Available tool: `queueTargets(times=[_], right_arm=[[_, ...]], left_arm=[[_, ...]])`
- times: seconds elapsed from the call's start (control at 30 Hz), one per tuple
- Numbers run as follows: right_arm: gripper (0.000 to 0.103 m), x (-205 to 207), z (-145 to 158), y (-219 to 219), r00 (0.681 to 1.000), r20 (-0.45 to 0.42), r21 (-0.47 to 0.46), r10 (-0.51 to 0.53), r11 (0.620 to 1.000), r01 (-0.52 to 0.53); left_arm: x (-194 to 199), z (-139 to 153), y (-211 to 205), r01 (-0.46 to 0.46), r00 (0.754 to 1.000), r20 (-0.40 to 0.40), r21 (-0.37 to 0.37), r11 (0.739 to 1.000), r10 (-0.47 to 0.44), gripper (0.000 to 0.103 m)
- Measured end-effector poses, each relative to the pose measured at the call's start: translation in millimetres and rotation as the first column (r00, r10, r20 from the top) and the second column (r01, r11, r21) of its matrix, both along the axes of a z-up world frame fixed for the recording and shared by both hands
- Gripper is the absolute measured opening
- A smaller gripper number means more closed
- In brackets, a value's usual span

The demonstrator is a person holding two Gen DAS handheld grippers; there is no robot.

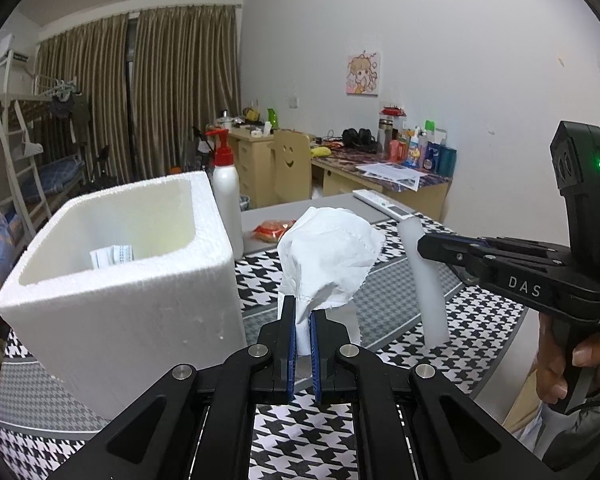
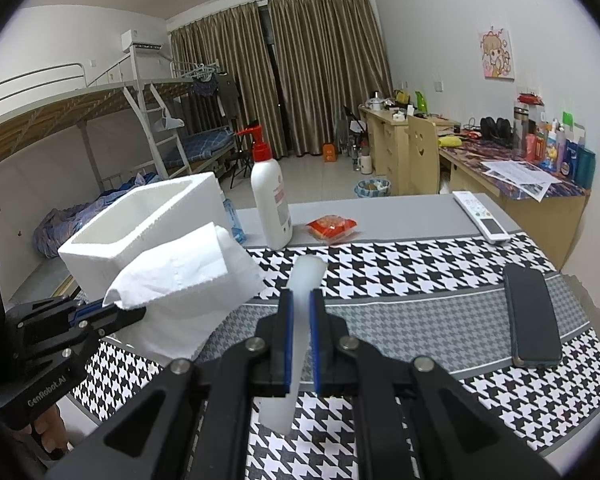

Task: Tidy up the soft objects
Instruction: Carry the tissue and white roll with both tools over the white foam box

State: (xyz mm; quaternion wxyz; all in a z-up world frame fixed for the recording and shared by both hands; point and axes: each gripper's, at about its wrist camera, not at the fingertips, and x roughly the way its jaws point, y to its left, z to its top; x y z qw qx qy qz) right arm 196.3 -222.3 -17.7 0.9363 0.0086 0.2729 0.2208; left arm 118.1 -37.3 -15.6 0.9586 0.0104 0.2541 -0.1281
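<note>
Above the houndstooth tablecloth (image 2: 420, 264), the left gripper (image 1: 303, 316) pinches a crumpled white tissue (image 1: 328, 252) beside the foam box (image 1: 120, 280) near the left edge; the right gripper (image 2: 299, 300) clamps a white foam stick (image 2: 304, 280)

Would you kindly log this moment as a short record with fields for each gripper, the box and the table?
left gripper: shut on white tissue, held above the cloth
right gripper: shut on white foam stick, roughly upright
foam box: open-topped, a small white packet inside
table: lotion bottle, red snack packet, remote, phone
</note>
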Motion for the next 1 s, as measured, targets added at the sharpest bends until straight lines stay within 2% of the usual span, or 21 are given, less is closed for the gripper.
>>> queueTargets(times=[1.0], right_arm=[[0.01,-3.4,27.0,14.6,0.996,0.082,-0.002,0.041,0.999,-0.041]], left_arm=[[-1.2,27.5,4.9,-0.028,0.996,0.089,0.002,1.0,0.027,0.006]])
